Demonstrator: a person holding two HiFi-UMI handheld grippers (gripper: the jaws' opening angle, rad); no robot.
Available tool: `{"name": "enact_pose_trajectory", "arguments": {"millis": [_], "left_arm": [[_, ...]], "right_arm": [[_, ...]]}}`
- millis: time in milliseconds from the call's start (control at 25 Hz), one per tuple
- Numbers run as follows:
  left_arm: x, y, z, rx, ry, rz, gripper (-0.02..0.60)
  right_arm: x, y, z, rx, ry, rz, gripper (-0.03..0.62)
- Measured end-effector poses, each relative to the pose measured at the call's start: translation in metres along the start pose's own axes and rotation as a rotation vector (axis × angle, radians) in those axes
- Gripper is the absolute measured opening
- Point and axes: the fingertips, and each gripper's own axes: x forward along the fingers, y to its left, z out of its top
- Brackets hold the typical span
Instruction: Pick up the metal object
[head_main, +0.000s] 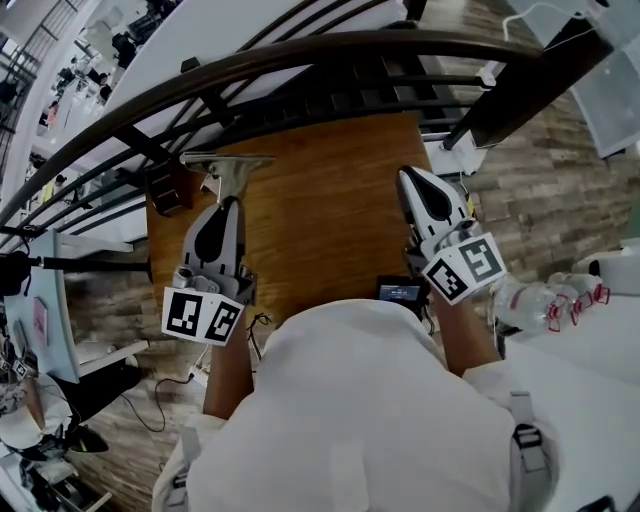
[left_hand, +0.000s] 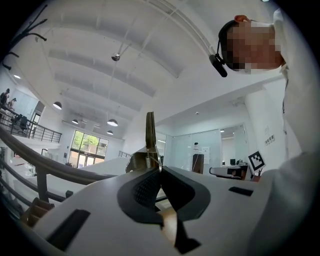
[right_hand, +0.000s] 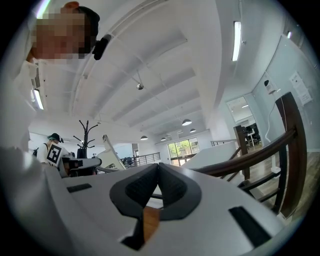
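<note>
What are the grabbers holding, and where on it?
The left gripper pinches the grey T-shaped metal object by its stem end. The right gripper holds nothing.

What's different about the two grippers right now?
The left gripper is shut on the metal object; the right gripper is shut on nothing. The left gripper is over the left part of the wooden table; the right gripper is at its right edge. Both are white and carry a marker cube.
</note>
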Motion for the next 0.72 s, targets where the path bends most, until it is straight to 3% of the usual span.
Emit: {"name": "enact_pose_trajectory", "arguments": {"millis": [720], "left_arm": [[0.027, -0.053, -0.056, -0.136, 0.070, -0.048, 0.020]], "right_arm": [[-0.028, -0.041, -0.013, 0.028, 0.021, 0.026, 0.023]]}}
